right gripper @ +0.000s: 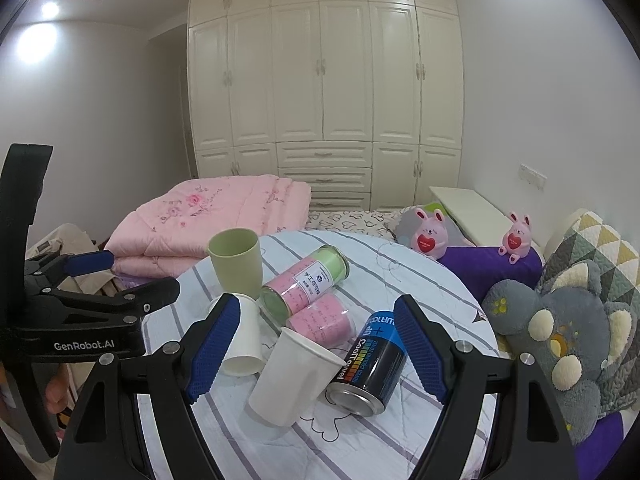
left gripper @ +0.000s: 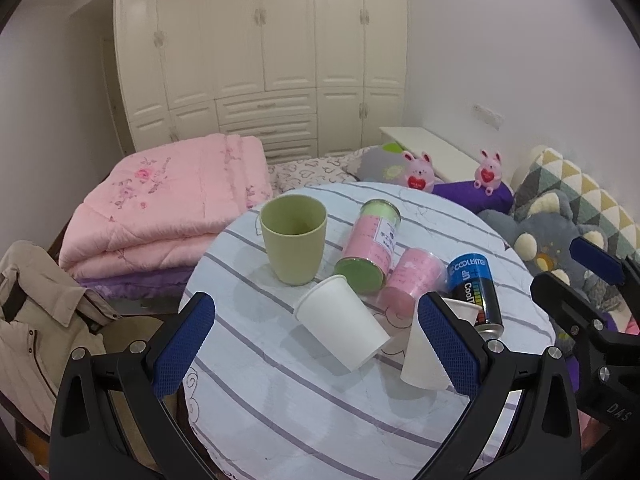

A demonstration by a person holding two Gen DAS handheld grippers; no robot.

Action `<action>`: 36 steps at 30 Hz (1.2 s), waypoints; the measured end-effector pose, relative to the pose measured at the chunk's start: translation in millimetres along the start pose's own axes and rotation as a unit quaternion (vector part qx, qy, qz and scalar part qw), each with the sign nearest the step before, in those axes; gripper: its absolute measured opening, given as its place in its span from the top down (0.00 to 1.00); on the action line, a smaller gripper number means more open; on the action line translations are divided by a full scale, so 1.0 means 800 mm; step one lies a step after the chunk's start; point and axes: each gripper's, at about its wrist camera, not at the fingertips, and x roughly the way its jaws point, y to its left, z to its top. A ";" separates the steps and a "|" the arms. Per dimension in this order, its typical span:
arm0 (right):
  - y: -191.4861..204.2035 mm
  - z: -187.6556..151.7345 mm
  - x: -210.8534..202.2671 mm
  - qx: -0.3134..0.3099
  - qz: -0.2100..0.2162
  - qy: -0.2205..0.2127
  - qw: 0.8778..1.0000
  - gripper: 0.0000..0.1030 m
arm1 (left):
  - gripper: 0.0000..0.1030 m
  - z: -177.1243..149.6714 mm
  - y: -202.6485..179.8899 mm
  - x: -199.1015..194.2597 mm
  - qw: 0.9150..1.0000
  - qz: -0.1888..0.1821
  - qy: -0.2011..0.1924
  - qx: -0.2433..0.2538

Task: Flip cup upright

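1. Two white paper cups on the round striped tablecloth: left white paper cup lies tipped, mouth toward the camera; right white paper cup leans, mouth up-right against the black-and-blue can.
2. Behind: upright green plastic cup, lying pink-labelled jar, lying pink tumbler.
3. Left gripper: fingers wide apart, empty.
4. Right gripper: fingers wide apart, empty.
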 end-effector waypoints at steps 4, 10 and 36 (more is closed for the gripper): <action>0.000 0.000 -0.001 -0.001 -0.002 -0.001 1.000 0.22 | 0.00 0.000 0.000 0.001 1.000 -0.006 0.002 -0.001; 0.000 0.001 -0.003 -0.001 -0.005 -0.008 1.000 0.22 | 0.00 0.002 -0.002 -0.004 1.000 -0.002 -0.014 0.001; 0.005 0.001 -0.019 -0.030 -0.019 -0.066 0.997 0.22 | 0.00 0.002 -0.019 -0.025 0.996 -0.002 -0.087 0.020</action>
